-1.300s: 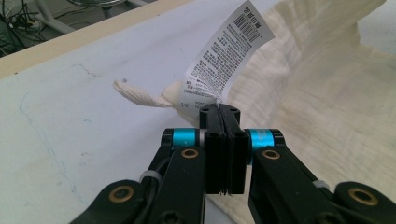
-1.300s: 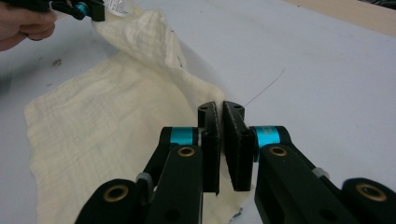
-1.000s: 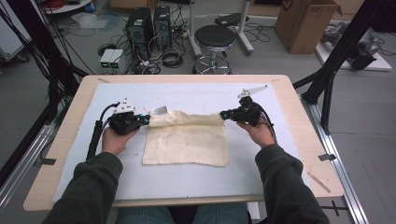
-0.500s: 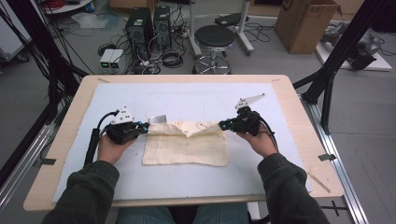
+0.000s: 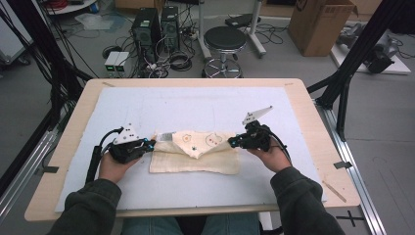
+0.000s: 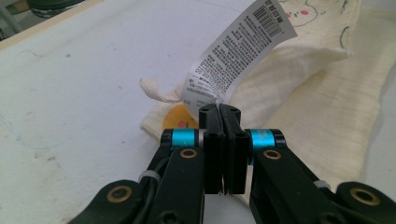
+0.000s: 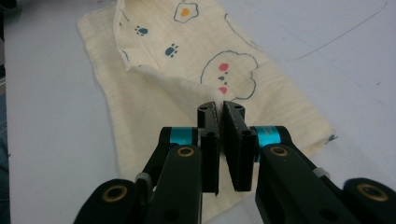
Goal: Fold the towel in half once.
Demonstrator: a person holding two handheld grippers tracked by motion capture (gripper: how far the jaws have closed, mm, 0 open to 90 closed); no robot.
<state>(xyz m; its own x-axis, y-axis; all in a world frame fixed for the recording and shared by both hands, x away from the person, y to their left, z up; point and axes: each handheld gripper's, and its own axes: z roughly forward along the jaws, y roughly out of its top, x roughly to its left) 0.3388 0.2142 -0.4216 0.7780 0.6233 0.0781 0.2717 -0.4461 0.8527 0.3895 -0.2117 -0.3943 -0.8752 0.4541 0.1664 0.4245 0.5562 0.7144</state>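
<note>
Both tools, left tool [image 5: 149,144] and right tool [image 5: 234,142], had drawn the cloth [image 5: 195,157] nearer, clamped on its corners; uneven pulling could skew the fold.

Both forearms enter from six o'clock. The left gripper [image 5: 149,143], jaws pressed together, points toward three o'clock; the right gripper [image 5: 232,142], likewise clamped, points toward nine.

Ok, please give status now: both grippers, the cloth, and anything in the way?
Left gripper shut on cloth corner by its label. Right gripper shut on opposite corner. Far edge lifted, folding over the near half. White mat ahead, nothing blocking.
</note>
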